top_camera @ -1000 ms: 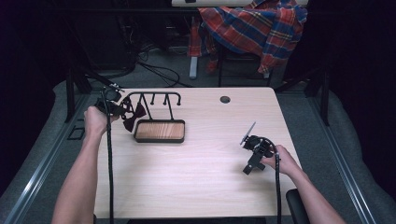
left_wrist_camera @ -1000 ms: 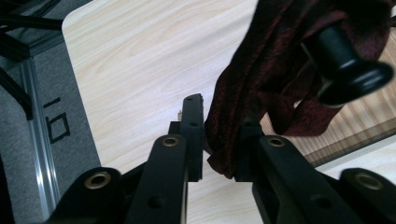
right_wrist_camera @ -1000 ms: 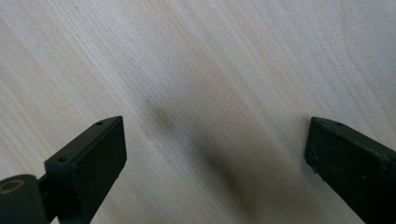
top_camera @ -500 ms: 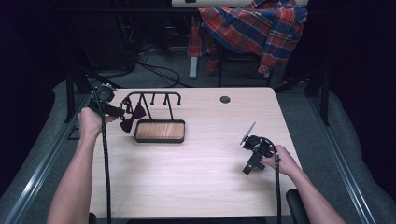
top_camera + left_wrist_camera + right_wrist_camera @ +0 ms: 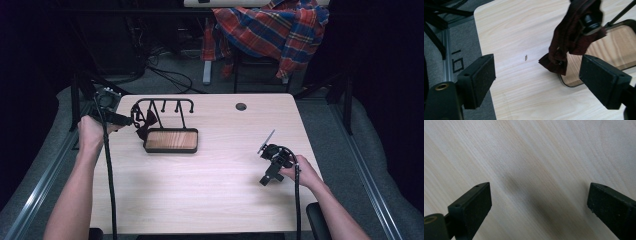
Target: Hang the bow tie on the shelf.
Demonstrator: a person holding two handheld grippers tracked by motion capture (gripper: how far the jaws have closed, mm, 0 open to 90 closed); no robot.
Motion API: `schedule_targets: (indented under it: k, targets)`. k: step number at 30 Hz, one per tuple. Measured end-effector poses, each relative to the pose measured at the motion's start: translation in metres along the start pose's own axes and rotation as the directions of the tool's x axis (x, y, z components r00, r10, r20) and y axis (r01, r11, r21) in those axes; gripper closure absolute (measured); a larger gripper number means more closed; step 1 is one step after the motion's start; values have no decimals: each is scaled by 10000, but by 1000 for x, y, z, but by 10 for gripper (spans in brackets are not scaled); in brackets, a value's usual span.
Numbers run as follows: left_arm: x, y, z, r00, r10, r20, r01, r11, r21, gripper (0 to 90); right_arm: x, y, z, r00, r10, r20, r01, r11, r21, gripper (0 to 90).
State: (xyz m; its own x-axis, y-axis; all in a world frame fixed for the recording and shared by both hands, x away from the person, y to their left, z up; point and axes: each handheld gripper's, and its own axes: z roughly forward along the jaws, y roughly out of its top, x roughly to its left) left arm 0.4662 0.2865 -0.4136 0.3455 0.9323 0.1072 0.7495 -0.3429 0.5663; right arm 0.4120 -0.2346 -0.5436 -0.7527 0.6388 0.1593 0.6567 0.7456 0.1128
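A dark red bow tie (image 5: 571, 40) hangs from the left-hand end of a black wire rack (image 5: 165, 106), its lower folds dangling over the near-left corner of the rack's wooden tray base (image 5: 171, 140), at the far left of the table (image 5: 210, 200). A second ago the left gripper (image 5: 131, 120) sat right against the tie at the rack; half a second ago the hand had drawn off toward the table's left edge, and now it is back beside the rack. Its jaws are spread wide with nothing between them, the tie just ahead of them and closer to the right-hand jaw in the left gripper view. The tie hangs on its own, so I judge the hanging step done or nearly so, and the hand may be checking or adjusting. The right gripper (image 5: 267, 165) has not moved, resting near the table's right edge, jaws apart over bare wood. A plaid cloth (image 5: 272, 30) drapes over a chair beyond the table.
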Motion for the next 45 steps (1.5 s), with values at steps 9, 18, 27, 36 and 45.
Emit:
schedule_targets:
  k: [9,18,27,36,45]
  targets:
    - [-12,-9,-18,9999,-31,118,31,10000,-3,42,0,0,0,10000,-37,1,37,10000,-22,54]
    - [-26,-29,-26,9995,50,314,-56,9998,182,0,0,0,0,10000,-28,24,28,10000,51,53]
    - [-33,-57,-20,9995,-69,320,50,9983,574,0,0,0,0,10000,-45,27,45,9999,97,54]
    - [-34,-82,-13,9987,-241,447,198,9954,936,0,1,0,1,9999,-123,1,123,9998,131,55]
    - [-36,-105,-5,9970,-448,627,352,9887,1460,0,1,1,1,9997,-229,39,228,9995,225,55]
